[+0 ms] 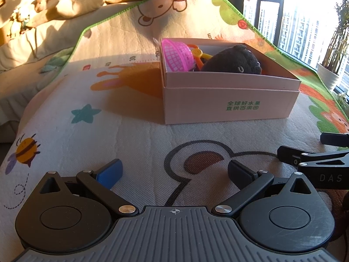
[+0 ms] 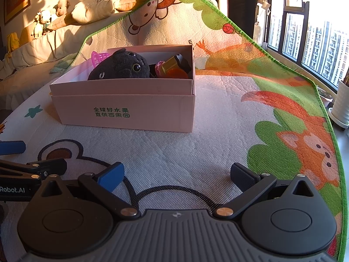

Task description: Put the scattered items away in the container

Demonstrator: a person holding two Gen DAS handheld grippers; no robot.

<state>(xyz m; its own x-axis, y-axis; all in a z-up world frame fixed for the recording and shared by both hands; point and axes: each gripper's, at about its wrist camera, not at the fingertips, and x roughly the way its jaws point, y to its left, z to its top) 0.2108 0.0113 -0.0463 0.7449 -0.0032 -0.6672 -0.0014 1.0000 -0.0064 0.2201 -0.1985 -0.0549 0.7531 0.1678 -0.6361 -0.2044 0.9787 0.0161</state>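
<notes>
A pale pink cardboard box [image 1: 229, 107] [image 2: 130, 113] with green print stands on a cartoon play mat. Inside it lie a black plush toy [image 1: 233, 62] [image 2: 122, 66], a pink plastic basket [image 1: 177, 56] [image 2: 99, 57], a yellow and orange toy [image 1: 199, 54], and a gold and black toy [image 2: 174, 63]. My left gripper [image 1: 175, 172] is open, low over the mat in front of the box, with nothing between its fingers. My right gripper [image 2: 177, 173] is open too, beside the left one, and also holds nothing. Each gripper shows at the edge of the other's view.
The play mat [image 2: 218, 118] has a green border and covers a raised surface. A bed with pillows and soft toys [image 2: 54, 11] lies at the back left. Windows [image 2: 316, 43] and a white plant pot [image 2: 343, 107] are on the right.
</notes>
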